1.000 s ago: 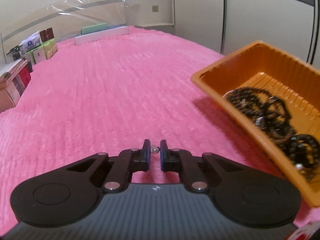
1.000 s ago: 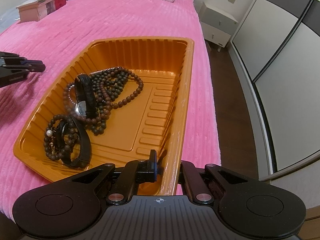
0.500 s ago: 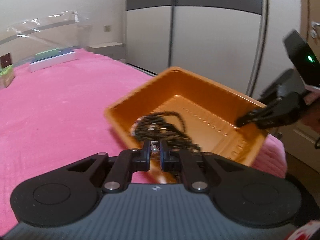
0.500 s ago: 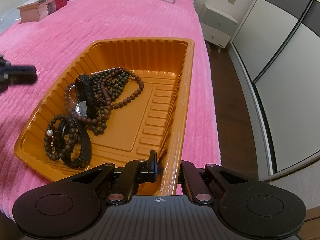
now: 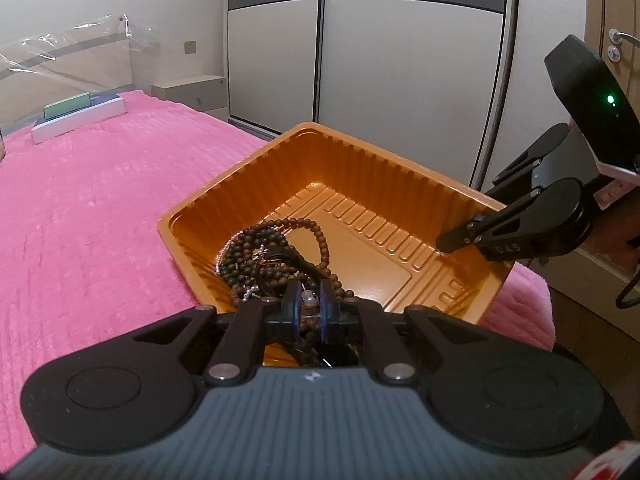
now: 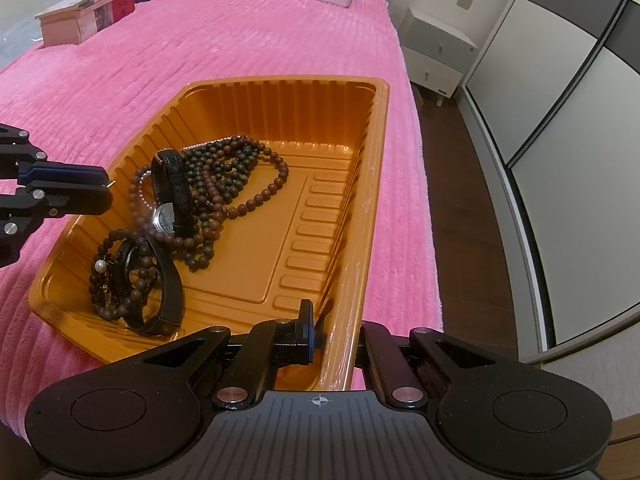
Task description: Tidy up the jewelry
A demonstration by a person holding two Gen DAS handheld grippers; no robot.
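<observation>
Right gripper (image 6: pixel 332 336) clamps the tray (image 6: pixel 376 168) wall, steadying it on the bed (image 6: pixel 200 60); left gripper (image 5: pixel 309 305), fingers narrowed on a small pearl piece (image 5: pixel 308 298), hangs over the tray's beads (image 6: pixel 224 176).

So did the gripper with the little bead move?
Yes. The left gripper swung from over the pink blanket toward the orange tray. It now sits at the tray's edge, jaws shut on a small pale bead.

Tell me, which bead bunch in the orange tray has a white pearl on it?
The small bracelet bunch in the orange tray's near left corner. A white pearl sits on its left edge. The long bead necklace farther back shows only dark brown beads.
</observation>
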